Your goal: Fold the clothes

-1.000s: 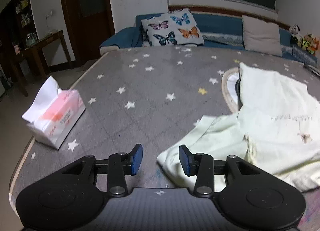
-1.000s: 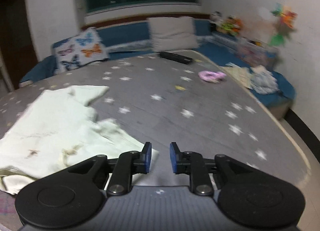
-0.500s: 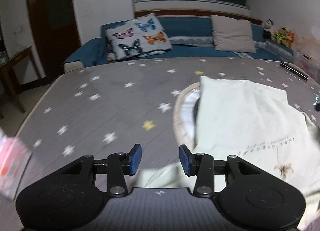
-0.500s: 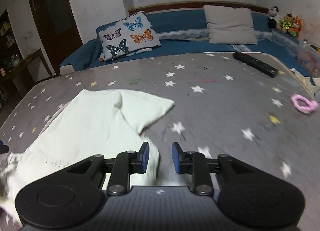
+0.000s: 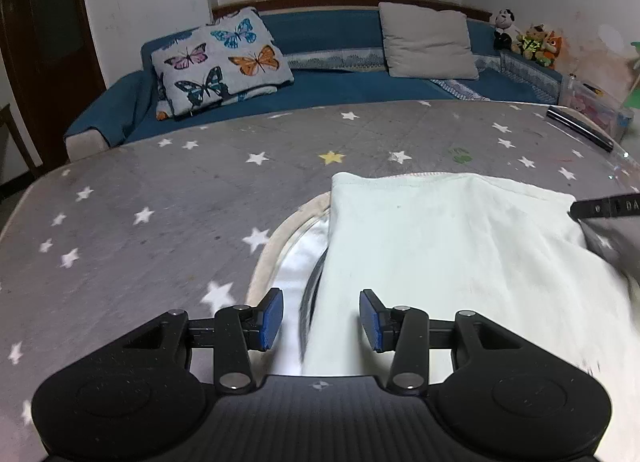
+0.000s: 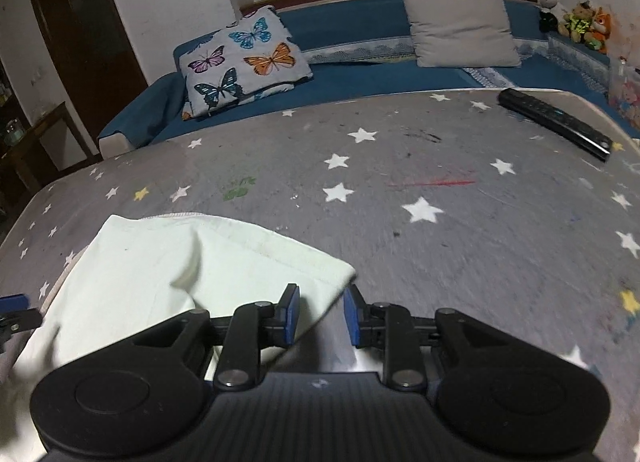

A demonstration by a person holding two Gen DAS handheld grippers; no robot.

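Observation:
A pale cream garment (image 5: 448, 246) lies spread on the grey star-patterned cloth (image 5: 168, 198). In the left wrist view my left gripper (image 5: 321, 320) is open, hovering over the garment's left edge, which runs between the jaws without being gripped. In the right wrist view the garment (image 6: 168, 270) fills the lower left, and my right gripper (image 6: 321, 316) is open, its jaws either side of the garment's right corner. The right gripper's tip shows at the left wrist view's right edge (image 5: 608, 208).
A round pale-rimmed tray or mat (image 5: 276, 254) sticks out from under the garment's left side. A black remote (image 6: 556, 122) lies at the far right. Blue sofa (image 5: 328, 82) with a butterfly pillow (image 5: 224, 60) and beige pillow (image 5: 428, 40) runs behind.
Both grippers have swung toward the far end of the garment. The tissue box has left the left view. The right gripper's jaws have opened a little wider.

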